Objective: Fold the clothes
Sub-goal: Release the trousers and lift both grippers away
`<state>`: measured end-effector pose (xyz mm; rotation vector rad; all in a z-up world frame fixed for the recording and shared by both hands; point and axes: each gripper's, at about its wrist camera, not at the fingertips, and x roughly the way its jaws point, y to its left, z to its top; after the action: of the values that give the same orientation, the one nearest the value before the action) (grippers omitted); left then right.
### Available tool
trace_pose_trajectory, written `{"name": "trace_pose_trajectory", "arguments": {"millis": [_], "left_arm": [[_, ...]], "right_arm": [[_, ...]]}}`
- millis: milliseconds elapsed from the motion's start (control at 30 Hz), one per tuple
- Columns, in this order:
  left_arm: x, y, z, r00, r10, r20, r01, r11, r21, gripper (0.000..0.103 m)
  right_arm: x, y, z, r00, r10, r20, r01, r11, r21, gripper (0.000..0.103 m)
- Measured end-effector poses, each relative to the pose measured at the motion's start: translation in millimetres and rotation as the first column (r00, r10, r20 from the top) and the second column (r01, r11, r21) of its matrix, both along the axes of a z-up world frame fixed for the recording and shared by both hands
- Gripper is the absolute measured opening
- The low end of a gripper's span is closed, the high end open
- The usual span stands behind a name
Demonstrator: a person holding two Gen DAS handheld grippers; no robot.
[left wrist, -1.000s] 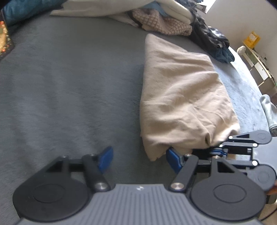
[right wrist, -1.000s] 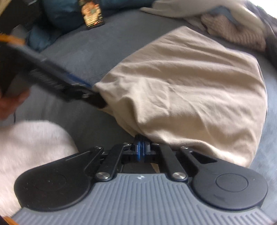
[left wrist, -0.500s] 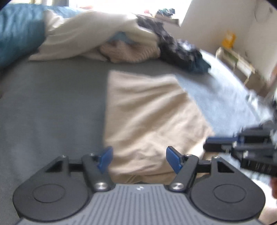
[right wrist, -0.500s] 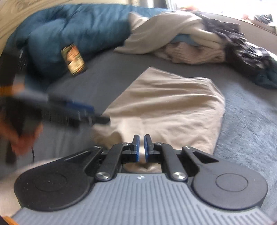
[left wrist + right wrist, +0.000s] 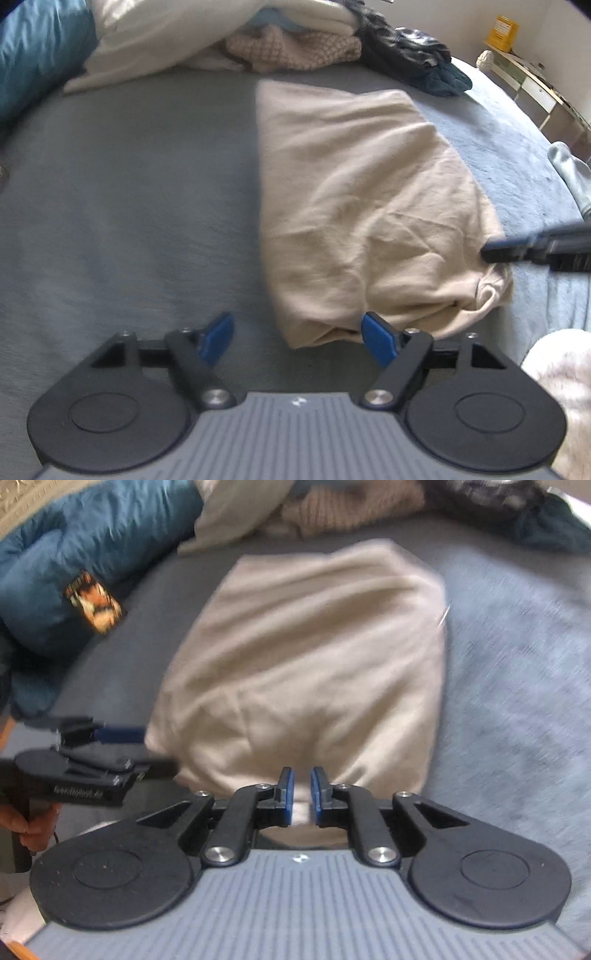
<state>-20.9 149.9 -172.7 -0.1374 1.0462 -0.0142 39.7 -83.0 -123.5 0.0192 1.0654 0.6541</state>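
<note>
A beige garment (image 5: pixel 369 206) lies folded into a long block on the grey bed cover (image 5: pixel 129 203). My left gripper (image 5: pixel 297 338) hovers at its near left corner with its jaws wide and still opening; the cloth's corner lies just beyond the blue pads (image 5: pixel 378 341), untouched. My right gripper (image 5: pixel 301 794) sits over the near edge of the garment (image 5: pixel 306 657). Its jaws are opening with a narrow gap, and nothing is pinched between them. Each gripper shows in the other's view: the right gripper (image 5: pixel 535 247) at the garment's right corner, the left gripper (image 5: pixel 110 764) at its left corner.
A heap of unfolded clothes (image 5: pixel 295 44) lies across the back of the bed. A blue duvet (image 5: pixel 74 554) with a small picture card (image 5: pixel 94 602) is at the left. A white fluffy cloth (image 5: pixel 561 387) is at the near right, a grey sock (image 5: pixel 569 173) and a shelf (image 5: pixel 535 81) beyond.
My right gripper's jaws have gone from shut to slightly parted. Both grippers have drawn back and lifted a little from the garment's near edge. The left jaws have widened.
</note>
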Motion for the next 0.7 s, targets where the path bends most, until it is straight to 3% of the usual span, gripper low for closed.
{"name": "trace_pose_trajectory", "arguments": {"millis": [100, 200, 267, 400, 467, 600, 700], "left_arm": [[-4, 10, 21, 0.998, 0.026, 0.052, -0.028, 0.999, 0.025, 0.077], [9, 11, 35, 0.991, 0.056, 0.118, -0.056, 0.998, -0.003, 0.077], [27, 2, 33, 0.989, 0.05, 0.136, -0.05, 0.999, -0.002, 0.077], [60, -17, 19, 0.986, 0.035, 0.166, -0.039, 0.999, 0.023, 0.073], [78, -23, 19, 0.981, 0.029, 0.194, -0.033, 0.999, 0.02, 0.073], [119, -39, 28, 0.962, -0.075, 0.264, 0.069, 0.997, 0.034, 0.075], [156, -49, 13, 0.956, -0.131, 0.261, 0.125, 0.991, 0.04, 0.076]], "right_arm": [[8, -19, 19, 0.997, -0.046, 0.062, 0.043, 0.997, 0.057, 0.015], [22, -27, 23, 0.988, -0.095, 0.124, 0.086, 0.993, 0.077, 0.015], [31, -27, 14, 0.987, -0.103, 0.124, 0.095, 0.993, 0.068, 0.015], [38, -23, -34, 0.996, -0.073, 0.041, 0.075, 0.996, -0.051, 0.015], [40, -26, -28, 0.996, -0.084, 0.04, 0.085, 0.996, -0.03, 0.015], [47, -29, -6, 0.991, -0.095, 0.099, 0.094, 0.995, 0.016, 0.015], [55, -28, -15, 0.99, -0.111, 0.083, 0.108, 0.993, 0.04, 0.015]]}}
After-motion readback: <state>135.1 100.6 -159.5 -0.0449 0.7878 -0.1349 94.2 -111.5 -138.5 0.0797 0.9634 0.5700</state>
